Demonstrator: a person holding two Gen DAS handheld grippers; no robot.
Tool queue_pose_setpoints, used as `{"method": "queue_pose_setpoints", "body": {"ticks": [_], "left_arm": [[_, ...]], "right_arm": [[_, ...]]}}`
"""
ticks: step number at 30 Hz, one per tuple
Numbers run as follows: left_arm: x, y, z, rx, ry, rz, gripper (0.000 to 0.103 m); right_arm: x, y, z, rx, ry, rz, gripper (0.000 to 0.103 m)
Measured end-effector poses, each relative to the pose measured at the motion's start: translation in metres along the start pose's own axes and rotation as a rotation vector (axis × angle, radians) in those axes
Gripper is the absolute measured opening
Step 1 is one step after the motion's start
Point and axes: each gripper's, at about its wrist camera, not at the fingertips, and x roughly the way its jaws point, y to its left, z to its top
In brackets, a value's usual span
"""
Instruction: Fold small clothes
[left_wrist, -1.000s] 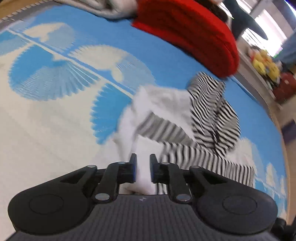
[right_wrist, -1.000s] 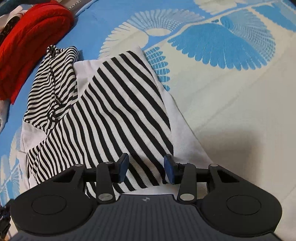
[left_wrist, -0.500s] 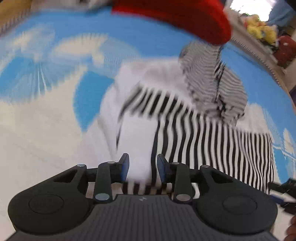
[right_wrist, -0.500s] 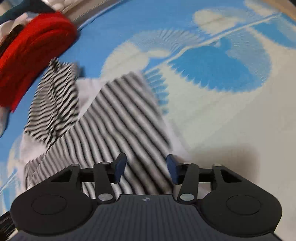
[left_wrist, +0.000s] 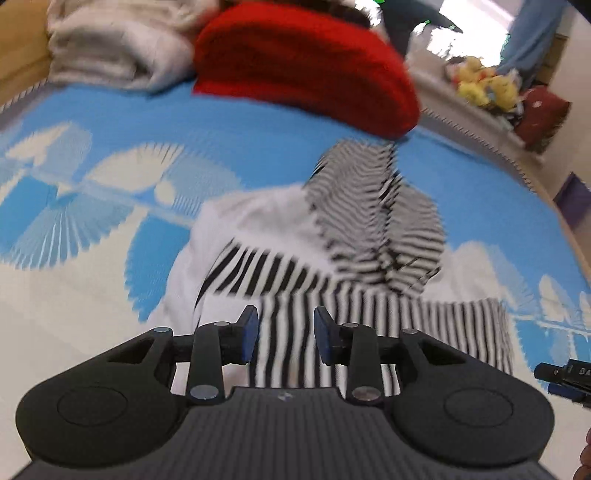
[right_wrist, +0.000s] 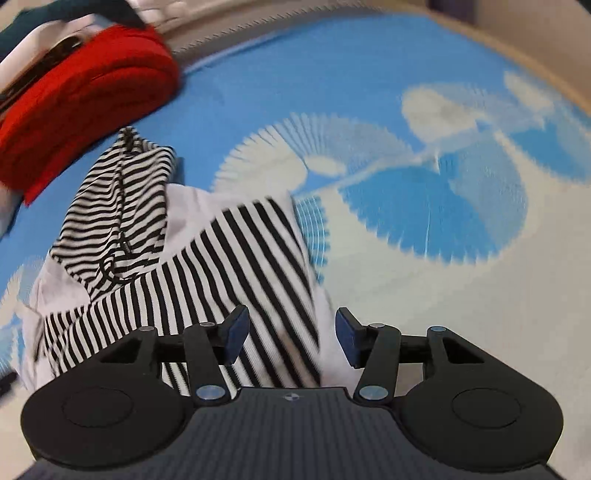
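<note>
A small black-and-white striped hooded garment (left_wrist: 332, 266) lies partly folded on the blue and white patterned mat (left_wrist: 92, 206). Its hood (left_wrist: 373, 206) points toward the far side, and white lining shows at the left. My left gripper (left_wrist: 285, 334) is open and empty, just above the garment's near striped edge. In the right wrist view the same garment (right_wrist: 236, 266) lies ahead and to the left. My right gripper (right_wrist: 291, 336) is open and empty over its near right corner. The right gripper's tip shows at the left wrist view's right edge (left_wrist: 565, 376).
A folded red knit garment (left_wrist: 306, 62) lies beyond the hood; it also shows in the right wrist view (right_wrist: 81, 110). A grey-white folded cloth (left_wrist: 118, 44) lies at the far left. Yellow plush toys (left_wrist: 484, 86) sit past the mat's far right edge.
My left gripper opened from nearly shut and let go of the white edge. The garment now lies flatter. Both grippers pulled back and tilted up slightly; the right jaws opened wider.
</note>
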Motion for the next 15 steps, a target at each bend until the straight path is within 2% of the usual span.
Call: {"method": "queue_pose_setpoints", "body": {"ticks": [3, 7, 12, 15], "left_arm": [[-0.009, -0.012, 0.013, 0.055, -0.047, -0.022, 0.038], [0.012, -0.027, 0.045, 0.115, -0.078, 0.0, 0.038], [0.077, -0.054, 0.106, 0.176, -0.113, 0.001, 0.038], [0.131, -0.068, 0.14, 0.161, -0.071, -0.025, 0.038]], "right_arm": [[-0.007, 0.0, 0.007, -0.086, -0.05, -0.034, 0.054], [-0.011, -0.013, 0.011, -0.141, -0.059, -0.062, 0.054], [-0.007, -0.032, 0.011, -0.169, -0.038, -0.087, 0.054], [-0.002, -0.041, 0.011, -0.173, -0.024, -0.094, 0.054]]}}
